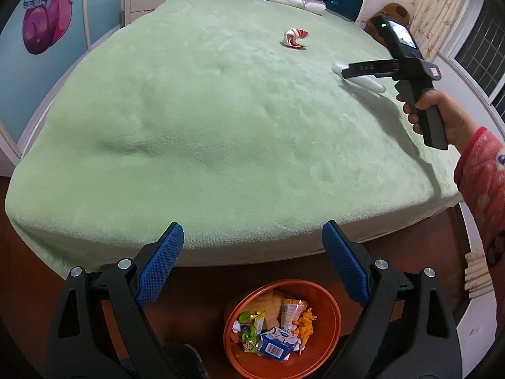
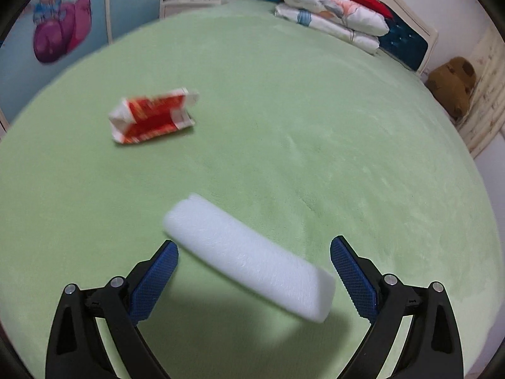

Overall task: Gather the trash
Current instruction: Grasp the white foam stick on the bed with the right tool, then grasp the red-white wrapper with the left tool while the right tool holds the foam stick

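A white foam block lies on the green bed cover; it also shows in the left wrist view. My right gripper is open, hovering just over the block with a finger on either side; in the left wrist view the right gripper is seen over the block. A crumpled red-and-white carton lies farther on the bed, also in the left wrist view. My left gripper is open and empty above an orange bin holding several wrappers.
The bin stands on the dark wooden floor at the foot of the bed. Folded quilts and a headboard are at the far end. A brown plush toy and a curtain are at the right.
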### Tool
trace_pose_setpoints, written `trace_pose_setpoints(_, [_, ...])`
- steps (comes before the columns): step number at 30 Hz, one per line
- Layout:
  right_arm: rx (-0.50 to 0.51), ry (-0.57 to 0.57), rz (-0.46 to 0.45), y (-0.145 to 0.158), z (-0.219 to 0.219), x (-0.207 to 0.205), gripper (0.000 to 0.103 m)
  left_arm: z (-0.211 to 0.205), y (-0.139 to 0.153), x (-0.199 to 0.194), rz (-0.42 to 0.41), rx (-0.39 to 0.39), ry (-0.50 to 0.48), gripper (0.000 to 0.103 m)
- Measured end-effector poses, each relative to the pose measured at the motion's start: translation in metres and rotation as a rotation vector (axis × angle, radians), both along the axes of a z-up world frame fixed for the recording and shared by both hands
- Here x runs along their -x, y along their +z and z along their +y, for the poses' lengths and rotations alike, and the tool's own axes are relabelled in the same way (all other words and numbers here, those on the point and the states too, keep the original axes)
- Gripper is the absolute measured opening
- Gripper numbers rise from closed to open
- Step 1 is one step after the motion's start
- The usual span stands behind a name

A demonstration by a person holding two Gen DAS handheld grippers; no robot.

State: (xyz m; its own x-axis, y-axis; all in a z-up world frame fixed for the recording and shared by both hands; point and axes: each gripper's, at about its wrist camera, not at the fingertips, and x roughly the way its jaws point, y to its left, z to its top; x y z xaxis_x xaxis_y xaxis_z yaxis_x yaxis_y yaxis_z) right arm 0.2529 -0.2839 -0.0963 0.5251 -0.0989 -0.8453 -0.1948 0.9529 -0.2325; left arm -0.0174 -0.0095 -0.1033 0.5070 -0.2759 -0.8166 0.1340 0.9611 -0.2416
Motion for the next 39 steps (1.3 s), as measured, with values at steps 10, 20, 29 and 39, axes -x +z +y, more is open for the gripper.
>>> trace_pose_setpoints(10, [-0.011, -0.027, -0.062, 0.015, 0.004, 0.024, 0.035, -0.006, 0.004, 0.007, -0.008, -0.012, -0.008, 0.087])
trace_pose_setpoints(20, [-0.204, -0.021, -0.189, 0.077, -0.018, 0.117, 0.032, -0.029, 0.029, 0.01, -0.075, -0.018, -0.046, 0.087])
trace_pose_setpoints(29, [-0.304, -0.002, -0.225, 0.087, -0.043, 0.214, 0.031, -0.06, 0.051, -0.059, -0.169, 0.017, -0.156, 0.087])
trace_pose_setpoints(39, [-0.361, -0.028, -0.19, 0.06, -0.064, 0.277, 0.031, -0.103, 0.027, -0.21, -0.168, -0.177, -0.244, 0.087])
